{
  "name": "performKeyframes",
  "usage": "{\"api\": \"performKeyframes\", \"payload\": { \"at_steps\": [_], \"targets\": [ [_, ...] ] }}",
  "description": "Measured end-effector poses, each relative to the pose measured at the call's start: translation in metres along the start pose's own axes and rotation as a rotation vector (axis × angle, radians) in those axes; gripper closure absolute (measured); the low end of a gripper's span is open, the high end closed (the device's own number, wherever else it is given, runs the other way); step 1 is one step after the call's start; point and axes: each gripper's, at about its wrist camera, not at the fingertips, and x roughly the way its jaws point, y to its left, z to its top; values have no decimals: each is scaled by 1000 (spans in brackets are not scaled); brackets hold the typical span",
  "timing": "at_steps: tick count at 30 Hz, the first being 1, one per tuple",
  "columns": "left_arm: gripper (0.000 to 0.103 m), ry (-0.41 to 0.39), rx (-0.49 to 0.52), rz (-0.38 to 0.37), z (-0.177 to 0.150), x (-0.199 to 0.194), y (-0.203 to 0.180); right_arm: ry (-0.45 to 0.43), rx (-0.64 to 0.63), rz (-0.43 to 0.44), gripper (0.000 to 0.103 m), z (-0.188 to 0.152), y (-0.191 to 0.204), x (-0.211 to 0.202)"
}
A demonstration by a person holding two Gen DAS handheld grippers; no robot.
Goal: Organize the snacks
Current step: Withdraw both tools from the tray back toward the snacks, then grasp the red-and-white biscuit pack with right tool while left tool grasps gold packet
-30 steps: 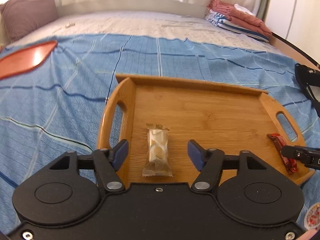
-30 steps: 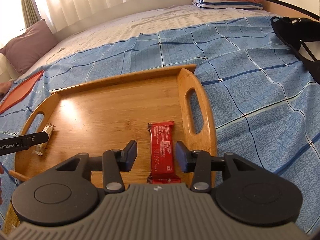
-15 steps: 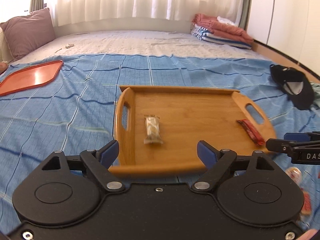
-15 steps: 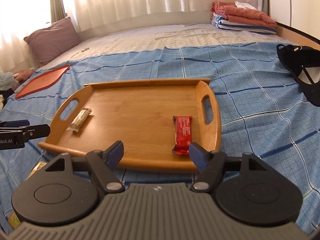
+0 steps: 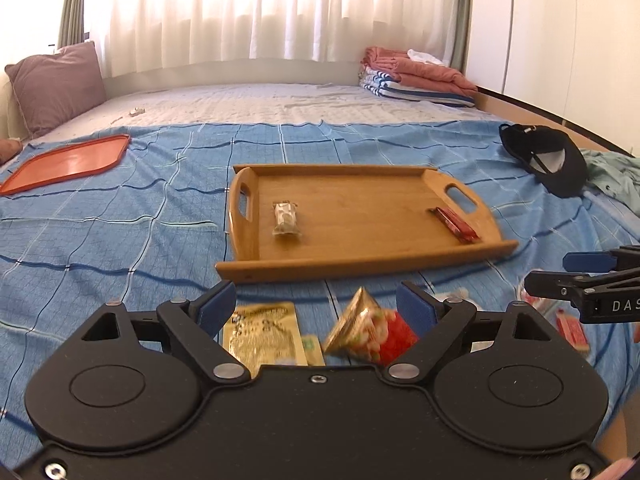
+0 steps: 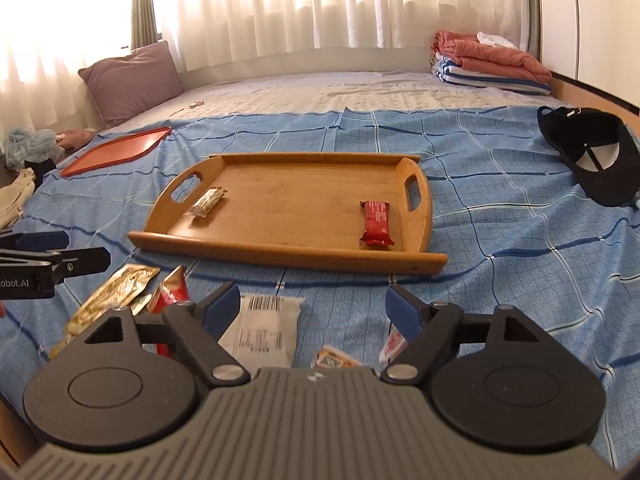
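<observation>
Both claws, left (image 5: 316,306) and right (image 6: 314,306), have just spread and hold nothing. Two wrapped bars lie on the wooden handled tray (image 6: 280,250); perhaps six loose snack packets (image 6: 266,328) remain on the bed.

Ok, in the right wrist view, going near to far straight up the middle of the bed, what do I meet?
White barcoded packet between the open right gripper jaws → wooden tray near rim → blue checked blanket → pale quilted bedding → white curtains.
</observation>
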Motion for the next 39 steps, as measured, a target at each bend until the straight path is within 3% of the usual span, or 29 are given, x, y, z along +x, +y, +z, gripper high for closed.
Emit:
{"api": "performKeyframes", "payload": {
  "at_steps": [10, 18, 23, 30, 39],
  "targets": [
    [15, -29, 15, 32, -39, -32, -4, -20, -3, -57, 16, -37, 0, -26],
    [16, -9, 11, 62, -65, -30, 1, -1, -23, -128, 16, -59, -8, -31],
    [23, 16, -9, 67, -75, -22, 5, 20, -15, -168, 16, -69, -14, -28],
    [38, 31, -49, 90, -69, -7, 13, 59, 20, -211, 16, -79, -23, -20],
    [39, 81, -83, 136, -54, 34, 24, 69, 77, -225, 20, -79, -33, -10]
  ]
}}
